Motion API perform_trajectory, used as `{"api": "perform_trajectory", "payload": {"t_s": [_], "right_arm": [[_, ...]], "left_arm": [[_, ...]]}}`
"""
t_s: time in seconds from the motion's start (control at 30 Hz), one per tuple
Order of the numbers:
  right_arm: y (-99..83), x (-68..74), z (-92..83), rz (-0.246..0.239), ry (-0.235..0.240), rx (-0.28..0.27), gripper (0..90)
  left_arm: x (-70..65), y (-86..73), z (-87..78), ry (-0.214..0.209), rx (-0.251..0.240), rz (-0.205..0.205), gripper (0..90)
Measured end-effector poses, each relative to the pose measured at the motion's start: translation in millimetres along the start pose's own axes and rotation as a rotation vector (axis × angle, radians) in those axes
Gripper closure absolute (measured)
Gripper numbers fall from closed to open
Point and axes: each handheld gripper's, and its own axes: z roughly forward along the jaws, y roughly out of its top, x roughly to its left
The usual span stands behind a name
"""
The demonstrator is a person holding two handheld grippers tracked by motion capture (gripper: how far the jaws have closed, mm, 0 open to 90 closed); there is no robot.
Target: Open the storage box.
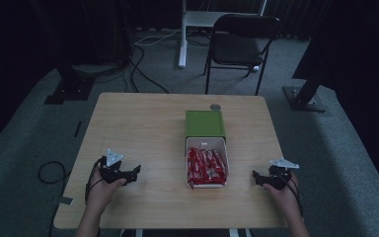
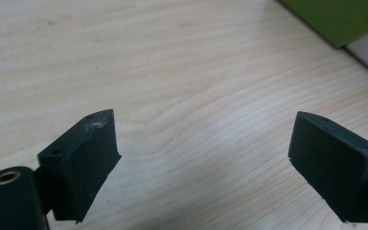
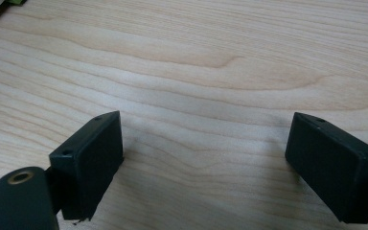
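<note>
A green box point(image 1: 205, 123) sits in the middle of the wooden table point(image 1: 143, 123), with a white drawer point(image 1: 224, 148) pulled out toward me. Red wrapped bars point(image 1: 206, 167) fill the drawer. My left gripper point(image 1: 133, 174) rests low over the table to the drawer's left, held in a hand and pointing toward it. In the left gripper view my left gripper point(image 2: 203, 127) is open over bare wood, with a corner of the green box point(image 2: 345, 19) at top right. My right gripper point(image 1: 256, 178) sits to the drawer's right. In the right gripper view my right gripper point(image 3: 203, 127) stands open over bare wood.
A small round grey disc point(image 1: 215, 106) lies on the table just behind the green box. A black chair point(image 1: 242, 42) and a white stand point(image 1: 182, 34) are on the carpet beyond the table's far edge. Cables point(image 1: 49, 173) trail on the floor at the left.
</note>
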Motion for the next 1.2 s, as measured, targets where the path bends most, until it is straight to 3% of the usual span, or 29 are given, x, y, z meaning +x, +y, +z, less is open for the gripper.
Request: {"api": "perform_trajectory", "payload": {"t_s": [0.17, 0.63, 1.07, 1.13, 1.2], "right_arm": [[0.0, 0.0, 0.0, 0.000, 0.000, 0.000, 12.3], [0.0, 0.0, 0.0, 0.000, 0.000, 0.000, 12.3], [0.0, 0.0, 0.0, 0.000, 0.001, 0.000, 12.2], [0.0, 0.0, 0.0, -0.001, 0.001, 0.000, 12.2], [0.0, 0.0, 0.0, 0.000, 0.001, 0.000, 12.2]], "left_arm": [[5.3, -11.0, 4.0, 0.019, 0.033, -0.013, 2.7], [20.4, -27.3, 1.3, 0.094, 0.069, -0.053, 2.7], [28.6, -36.3, -2.2, 0.196, 0.075, -0.153, 2.8], [30.2, -37.1, -2.5, 0.231, 0.086, -0.184, 2.8], [30.2, -37.5, -1.9, 0.237, 0.105, -0.185, 2.8]]}}
